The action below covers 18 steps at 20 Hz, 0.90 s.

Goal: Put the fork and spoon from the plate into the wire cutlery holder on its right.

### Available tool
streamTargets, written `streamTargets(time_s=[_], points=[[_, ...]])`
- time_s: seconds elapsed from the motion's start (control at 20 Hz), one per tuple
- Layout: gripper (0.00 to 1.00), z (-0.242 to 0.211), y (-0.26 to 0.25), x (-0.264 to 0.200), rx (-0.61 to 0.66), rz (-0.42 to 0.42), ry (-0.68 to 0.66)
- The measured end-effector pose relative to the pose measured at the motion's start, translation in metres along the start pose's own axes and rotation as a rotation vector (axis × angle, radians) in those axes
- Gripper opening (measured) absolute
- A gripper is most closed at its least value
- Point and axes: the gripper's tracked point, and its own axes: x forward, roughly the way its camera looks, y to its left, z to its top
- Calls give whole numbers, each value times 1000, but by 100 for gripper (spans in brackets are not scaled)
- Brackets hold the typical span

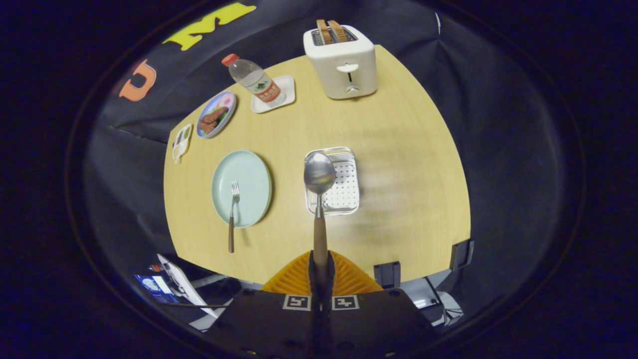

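Gripper (320, 269) fingers pinch the spoon (319, 199) by its wooden handle end, bowl sticking out ahead and overlapping the near-left edge of the wire cutlery holder (344, 187). Risk: grip is far back on the handle, so the spoon could pivot or slip; released from here it may catch the rim and land on the table (408, 164). Fork (232, 214) lies on the plate (249, 174), left of the holder, handle overhanging.
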Motion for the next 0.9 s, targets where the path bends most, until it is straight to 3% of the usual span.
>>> streamTargets(time_s=[0.15,0.5,0.9], points=[[0,-1,0,7,82,20,67],[1,8,-4,18,123,41,121],[12,26,-11,23,192,78,101]])
